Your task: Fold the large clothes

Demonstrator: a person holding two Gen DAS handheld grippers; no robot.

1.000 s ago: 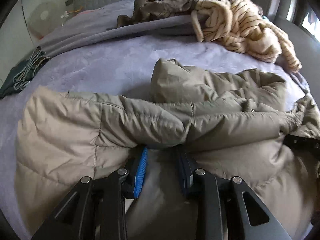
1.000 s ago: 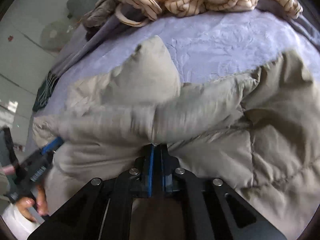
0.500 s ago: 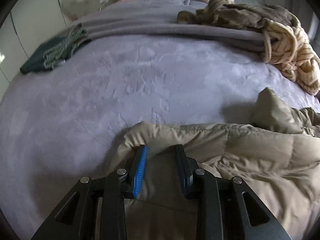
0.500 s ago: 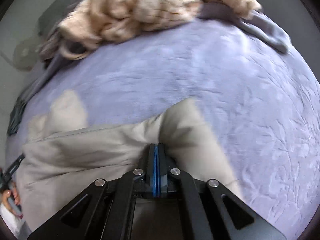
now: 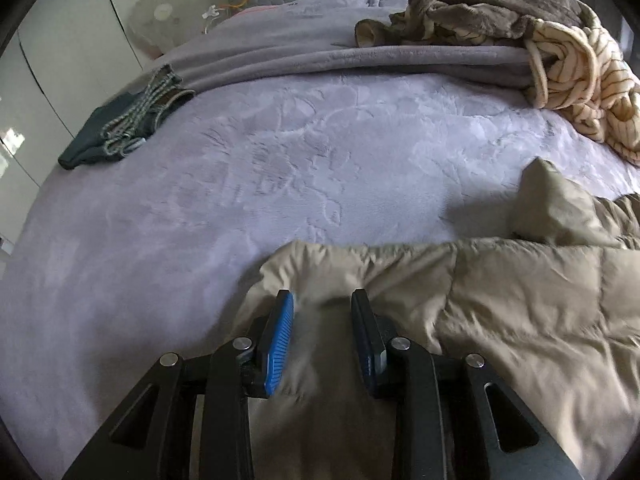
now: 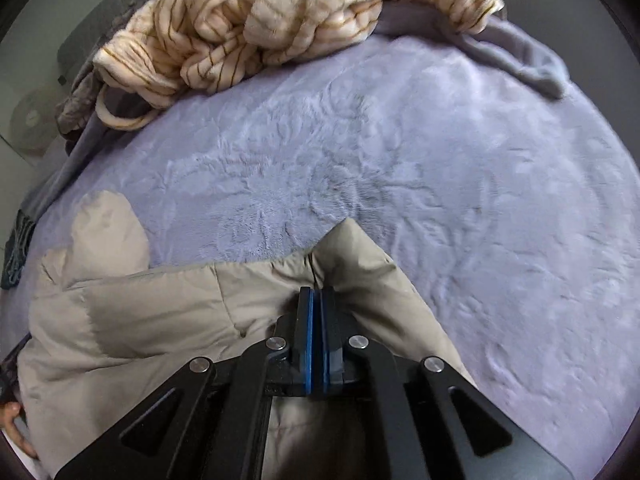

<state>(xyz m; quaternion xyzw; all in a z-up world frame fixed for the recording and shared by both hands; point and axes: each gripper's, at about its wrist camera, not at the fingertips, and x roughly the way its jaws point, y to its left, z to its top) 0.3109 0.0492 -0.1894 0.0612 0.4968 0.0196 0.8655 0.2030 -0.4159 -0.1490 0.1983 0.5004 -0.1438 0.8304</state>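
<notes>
1. Presently, my left tongs [image 5: 322, 304] stand part open around a thick bunch of the tan puffer jacket [image 5: 500, 312]; my right tongs [image 6: 317, 300] are pinched shut on a thin fold of its edge.
2. The jacket lies at the near side of the bed [image 5: 280, 152].
3. Risk: the slick fabric may slip from the thin right pinch, dropping the fold.
4. Surroundings: a plush lilac cover, a striped robe [image 6: 248, 28] at the far side, dark folded clothes [image 5: 124, 124] far left.
</notes>
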